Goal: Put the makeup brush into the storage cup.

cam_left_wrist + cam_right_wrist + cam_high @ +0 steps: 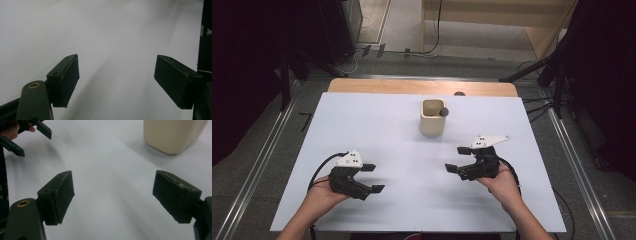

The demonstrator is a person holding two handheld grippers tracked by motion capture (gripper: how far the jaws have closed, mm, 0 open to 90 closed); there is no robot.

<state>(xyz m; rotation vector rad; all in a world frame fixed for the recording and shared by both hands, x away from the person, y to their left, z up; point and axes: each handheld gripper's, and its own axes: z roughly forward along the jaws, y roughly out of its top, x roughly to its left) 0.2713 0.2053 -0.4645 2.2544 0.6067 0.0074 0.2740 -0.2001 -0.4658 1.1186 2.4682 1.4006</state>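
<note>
Nearest the person, the left tool (371, 178) lay low over the white rectangular tabletop (377, 125), held in the left hand (324, 192) at the near left. Its jaws stood spread wide with nothing between them; the left gripper view showed bare white surface past its two black pads (65, 80).

At the near right, the right hand (502, 182) held the right tool (457, 159), with its grey three-cornered plate on top and its tips turned toward the middle of the tabletop. Its jaws were likewise spread wide and empty, with the black pads (58, 195) standing well apart over bare surface in the right gripper view.

Farther off, near the middle of the tabletop toward its far edge, stood the cream-coloured, square-mouthed plastic cup (433, 117), upright and well apart from both tools. A dark, round-ended object (443, 112) rested at its rim on the right side; what it was could not be told. In the right gripper view the cup's base (172, 135) showed at the upper right, beyond the jaws.
</note>
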